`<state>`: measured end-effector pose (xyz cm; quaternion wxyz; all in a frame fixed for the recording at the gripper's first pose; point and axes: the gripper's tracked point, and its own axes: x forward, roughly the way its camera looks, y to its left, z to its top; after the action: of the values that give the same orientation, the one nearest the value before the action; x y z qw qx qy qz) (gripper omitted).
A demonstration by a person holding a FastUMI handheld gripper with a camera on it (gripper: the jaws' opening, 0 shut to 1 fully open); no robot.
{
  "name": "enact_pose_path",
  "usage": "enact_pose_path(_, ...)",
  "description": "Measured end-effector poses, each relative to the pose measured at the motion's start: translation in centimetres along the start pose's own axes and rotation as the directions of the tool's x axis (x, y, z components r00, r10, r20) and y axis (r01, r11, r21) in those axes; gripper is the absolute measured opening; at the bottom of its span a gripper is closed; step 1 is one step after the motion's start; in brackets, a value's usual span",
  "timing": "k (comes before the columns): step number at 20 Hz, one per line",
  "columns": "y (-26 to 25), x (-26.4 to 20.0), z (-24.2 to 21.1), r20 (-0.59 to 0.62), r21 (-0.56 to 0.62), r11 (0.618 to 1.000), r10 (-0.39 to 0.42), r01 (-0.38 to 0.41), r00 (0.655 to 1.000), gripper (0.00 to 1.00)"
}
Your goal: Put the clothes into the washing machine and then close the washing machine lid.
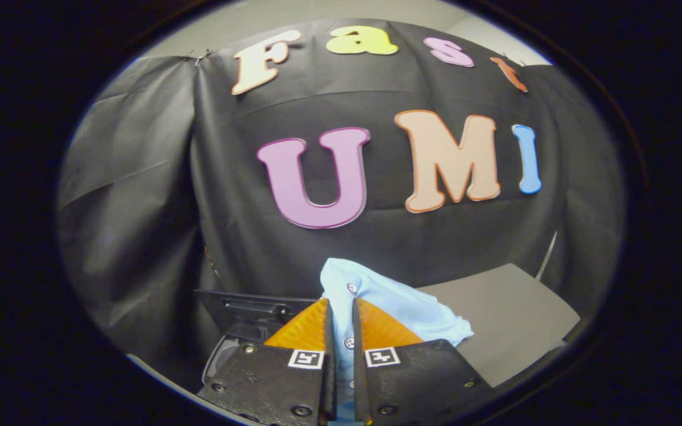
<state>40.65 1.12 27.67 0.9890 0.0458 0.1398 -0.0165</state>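
Observation:
A light blue buttoned garment (397, 302) is pinched between my two orange fingers (302, 328), and its cloth bunches up beyond the fingertips and drapes off to the right. My gripper (341, 307) is shut on it and holds it up in the air. Below and left of the fingers sits the washing machine (240, 319), dark, with its lid raised upright behind the opening. The drum opening itself is mostly hidden behind my left finger.
A grey table top (512, 319) stretches off to the right, beyond the hanging cloth. The black booth wall (140, 189) closes off the space behind the machine and the table.

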Motion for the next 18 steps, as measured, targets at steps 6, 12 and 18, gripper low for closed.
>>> enact_pose_path(6,7.7,3.8,-3.3,-0.072,-0.041,0.991,0.121,-0.125,0.99,0.11)
enact_pose_path(12,12.4,8.6,-8.9,-0.176,-0.113,0.976,0.164,-0.185,0.971,0.11)
enact_pose_path(18,15.0,12.4,-13.0,-0.22,-0.064,0.974,0.199,-0.218,0.955,0.11)
